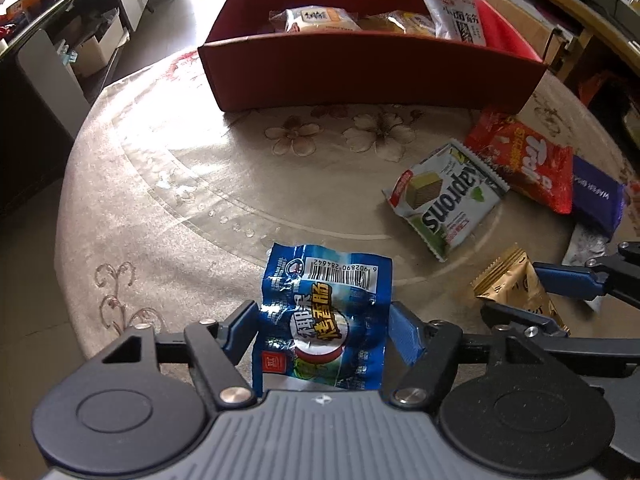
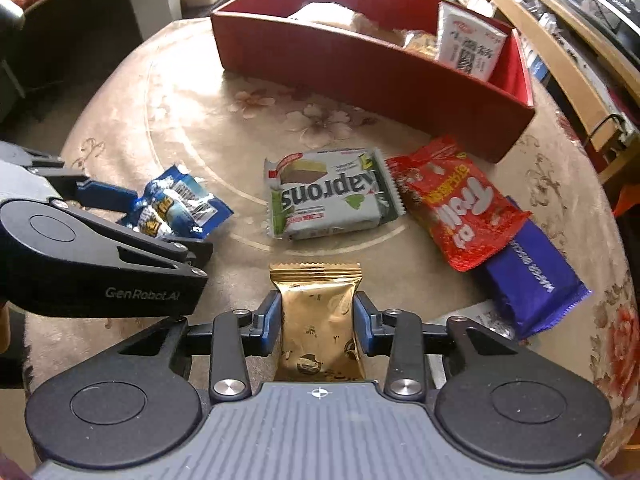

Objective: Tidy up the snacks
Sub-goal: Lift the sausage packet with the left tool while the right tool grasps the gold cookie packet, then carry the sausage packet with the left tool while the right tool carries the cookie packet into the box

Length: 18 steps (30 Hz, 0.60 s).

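Both grippers loaded, red box ahead.

Left wrist: left gripper has its jaws pinched on the crinkled blue packet, low over the counter; best lift it clear before swinging to the box. Right wrist: right gripper has its jaws clamped on a shiny gold packet; green wafer pack, red bag and purple bar wait by the box.

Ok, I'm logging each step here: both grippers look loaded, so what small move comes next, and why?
Probably lift both packets and carry them toward the red box. The left gripper is closed on the blue snack packet, the right gripper on the gold packet, and the box already holds snacks.
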Available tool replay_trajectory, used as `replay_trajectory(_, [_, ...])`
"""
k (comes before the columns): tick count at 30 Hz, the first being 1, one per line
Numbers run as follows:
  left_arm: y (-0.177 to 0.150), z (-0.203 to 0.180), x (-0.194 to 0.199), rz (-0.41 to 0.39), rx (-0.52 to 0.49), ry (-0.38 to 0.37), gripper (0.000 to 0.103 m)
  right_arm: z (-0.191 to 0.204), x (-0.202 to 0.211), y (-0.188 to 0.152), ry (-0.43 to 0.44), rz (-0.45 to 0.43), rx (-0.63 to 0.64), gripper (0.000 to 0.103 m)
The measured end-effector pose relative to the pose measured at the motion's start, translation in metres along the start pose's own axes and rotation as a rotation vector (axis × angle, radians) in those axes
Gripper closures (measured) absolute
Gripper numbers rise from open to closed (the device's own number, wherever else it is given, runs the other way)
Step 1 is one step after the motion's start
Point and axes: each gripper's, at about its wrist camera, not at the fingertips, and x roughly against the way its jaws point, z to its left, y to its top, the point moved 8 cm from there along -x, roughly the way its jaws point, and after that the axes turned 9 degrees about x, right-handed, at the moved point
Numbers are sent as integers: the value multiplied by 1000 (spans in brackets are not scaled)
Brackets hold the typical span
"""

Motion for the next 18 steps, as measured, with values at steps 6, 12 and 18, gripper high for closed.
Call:
replay_trajectory(6, [2,-7,11,-28,-6,-12,34,-12,13,2,-25,-38,-49,57])
replay_trajectory(12, [3,-11,16,-46,-4,-12,34,-18,15,5,-37,-54,-60,57])
replay_trajectory(18, [12,-16,26,-90,-8,-16,34,-25,25,9,-43,-92,-78,57])
